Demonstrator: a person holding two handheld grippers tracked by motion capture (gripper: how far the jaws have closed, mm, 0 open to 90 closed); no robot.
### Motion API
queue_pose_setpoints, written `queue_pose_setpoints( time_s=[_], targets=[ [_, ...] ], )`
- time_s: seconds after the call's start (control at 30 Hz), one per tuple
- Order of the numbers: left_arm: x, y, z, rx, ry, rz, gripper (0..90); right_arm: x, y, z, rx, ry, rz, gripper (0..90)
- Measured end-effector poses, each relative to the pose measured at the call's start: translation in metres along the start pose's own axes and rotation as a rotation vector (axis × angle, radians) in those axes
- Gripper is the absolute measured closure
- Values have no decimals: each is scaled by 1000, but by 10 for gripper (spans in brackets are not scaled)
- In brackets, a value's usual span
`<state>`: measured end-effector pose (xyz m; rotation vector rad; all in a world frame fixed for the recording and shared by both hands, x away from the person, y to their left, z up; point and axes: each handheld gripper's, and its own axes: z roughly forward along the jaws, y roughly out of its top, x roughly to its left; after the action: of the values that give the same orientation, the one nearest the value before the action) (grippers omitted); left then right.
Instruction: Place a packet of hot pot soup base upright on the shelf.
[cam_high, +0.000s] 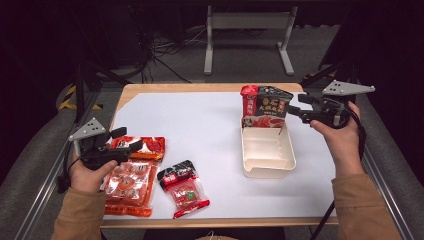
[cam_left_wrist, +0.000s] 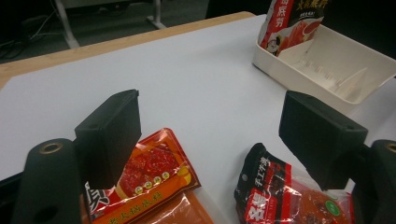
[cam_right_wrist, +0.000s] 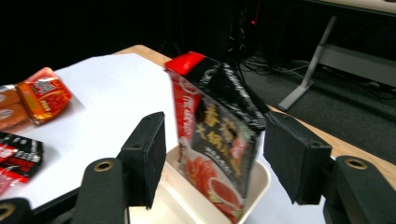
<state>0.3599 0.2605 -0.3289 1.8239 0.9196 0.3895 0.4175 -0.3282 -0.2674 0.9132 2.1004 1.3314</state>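
Left gripper (cam_high: 131, 139) is held open just above the orange packets (cam_high: 131, 175), long axis running back toward the hand. Right gripper (cam_high: 294, 106) is released, the upright black-red pouch (cam_high: 265, 107) standing free in the white tray (cam_high: 269, 167) just ahead of its jaws.

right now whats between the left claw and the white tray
In the high view, the red-and-black sauce packet and bare white table lie between the left claw and the white tray.
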Motion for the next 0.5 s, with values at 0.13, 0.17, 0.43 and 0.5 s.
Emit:
queue_pose_setpoints(
  time_s=[0.13,0.17,0.43,0.5],
  targets=[
    [4,-1,-3,0,13,2,213,16,-2,-4,-4,27,0,393],
    [6,-1,-3,1,15,0,212,19,-2,-5,-8,27,-4,393],
    [9,-2,-6,-2,18,-8,229,33,-13,-11,-50,62,31,405],
    [10,-3,-6,-4,21,-12,228,35,-18,-13,-61,67,46,403]
  ],
)
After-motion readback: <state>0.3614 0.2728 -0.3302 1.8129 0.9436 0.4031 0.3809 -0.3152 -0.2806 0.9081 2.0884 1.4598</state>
